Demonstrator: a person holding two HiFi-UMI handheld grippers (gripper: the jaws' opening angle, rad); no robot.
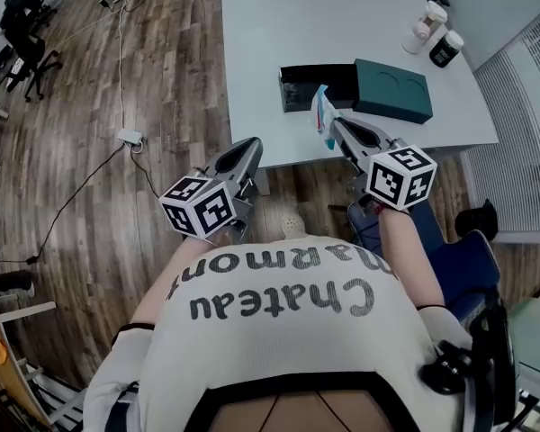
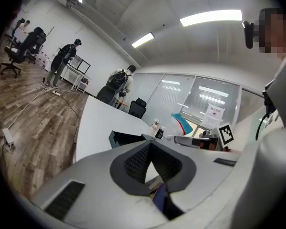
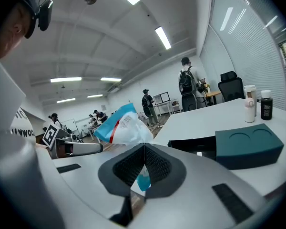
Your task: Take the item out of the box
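On the pale table (image 1: 279,25) lies an open black box (image 1: 315,86), with its teal lid (image 1: 393,90) just to its right. My right gripper (image 1: 336,124) hovers over the table's near edge in front of the box, shut on a blue and white packet (image 1: 323,115). In the right gripper view the packet (image 3: 124,127) sticks up from the closed jaws (image 3: 144,147), and the box (image 3: 190,146) and lid (image 3: 248,149) lie beyond. My left gripper (image 1: 243,156) hangs off the table's near edge, left of the right one. Its jaws (image 2: 150,146) are shut with nothing in them.
A white bottle (image 1: 427,23) and a dark jar (image 1: 445,49) stand at the table's far right. Wooden floor with cables and a power strip (image 1: 129,137) lies to the left. Office chairs and several people are in the background of the gripper views.
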